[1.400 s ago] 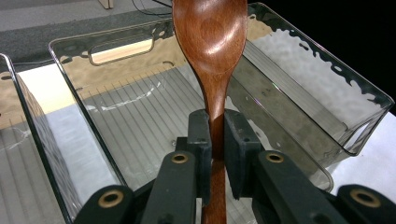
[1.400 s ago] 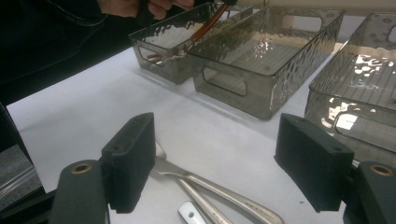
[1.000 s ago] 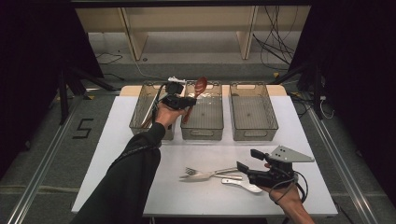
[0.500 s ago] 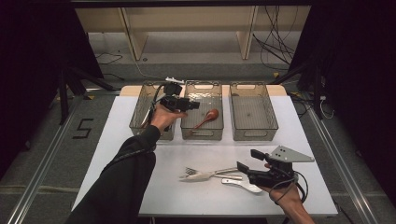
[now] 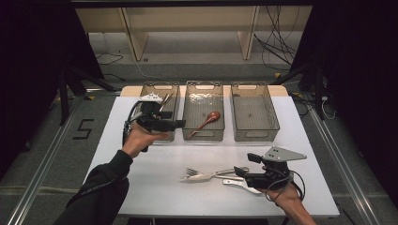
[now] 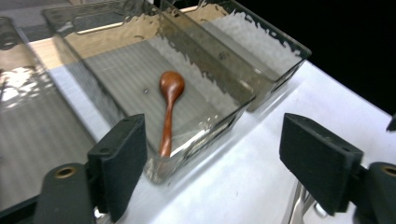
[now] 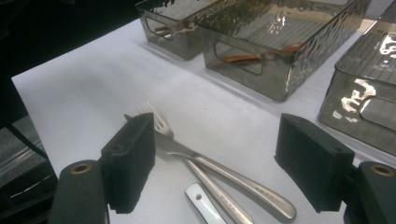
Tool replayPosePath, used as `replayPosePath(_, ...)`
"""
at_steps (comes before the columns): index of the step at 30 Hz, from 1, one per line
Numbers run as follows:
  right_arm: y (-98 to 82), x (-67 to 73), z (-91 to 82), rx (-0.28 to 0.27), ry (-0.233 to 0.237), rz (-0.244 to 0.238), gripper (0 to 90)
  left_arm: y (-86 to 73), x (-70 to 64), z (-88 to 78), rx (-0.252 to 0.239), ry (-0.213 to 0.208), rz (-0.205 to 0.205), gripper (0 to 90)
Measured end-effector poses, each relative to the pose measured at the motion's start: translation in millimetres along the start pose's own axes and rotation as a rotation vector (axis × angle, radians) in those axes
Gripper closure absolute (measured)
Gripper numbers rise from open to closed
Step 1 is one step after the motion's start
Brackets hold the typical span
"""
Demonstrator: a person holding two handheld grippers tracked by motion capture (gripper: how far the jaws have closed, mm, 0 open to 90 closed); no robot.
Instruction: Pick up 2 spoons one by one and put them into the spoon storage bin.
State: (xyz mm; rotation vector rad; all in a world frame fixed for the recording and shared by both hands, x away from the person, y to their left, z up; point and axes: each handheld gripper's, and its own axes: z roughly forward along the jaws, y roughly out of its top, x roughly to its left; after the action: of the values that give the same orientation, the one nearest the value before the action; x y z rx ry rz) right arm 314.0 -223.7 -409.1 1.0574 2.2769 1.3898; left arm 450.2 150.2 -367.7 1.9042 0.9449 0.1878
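We are sorting cutlery into 3 clear bins at the far edge of the white table (image 5: 141, 187), and the step in hand looks like the release of 1 piece. At the left, the left bin (image 5: 162, 89) holds a few utensils, too small to name. In front of it hangs the left gripper (image 5: 180, 123); its jaws have just been opening and now stand apart with nothing between them. Just past it, the wooden spoon (image 5: 206, 121) lies on the floor of the middle bin (image 5: 203, 86), bowl toward the far wall. The right bin (image 5: 253, 89) appears empty.

Nearer to us and further right, the fork (image 5: 202, 176) lies on the table with 2 more metal pieces (image 5: 237, 183) crossing beside it. The right gripper (image 5: 244, 171) rests low over their handles, jaws apart and clamping nothing, the fork between them.

We judge the next move to be closing the right jaws squarely on 1 handle and lifting it free of its neighbours.
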Motion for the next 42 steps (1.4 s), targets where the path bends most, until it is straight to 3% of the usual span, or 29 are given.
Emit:
replayPosePath(16,7.0,-7.0,13.1,0.112,0.015,-0.055,29.4,-54.1,-9.1,-42.4,-0.057,0.030,0.010,17.5)
replayPosePath(21,9.4,-6.7,20.9,0.157,0.023,-0.083,29.4,-65.4,-8.9,-46.0,-0.048,0.034,0.002,16.8)
replayPosePath(24,10.6,-6.0,26.0,0.184,0.029,-0.099,29.4,-70.3,-9.6,-49.2,-0.049,0.050,0.021,16.6)
replayPosePath(31,10.7,-5.4,36.8,0.256,0.038,-0.132,30.1,-82.2,-11.7,-57.6,-0.069,0.063,0.024,16.3)
replayPosePath(35,10.3,-6.3,41.6,0.305,0.038,-0.153,31.7,-90.1,-12.4,-59.8,-0.062,0.070,0.044,16.0)
replayPosePath(42,7.0,-6.3,50.3,0.408,0.059,-0.198,37.5,-96.6,-15.9,-62.6,-0.066,0.072,0.045,16.0)
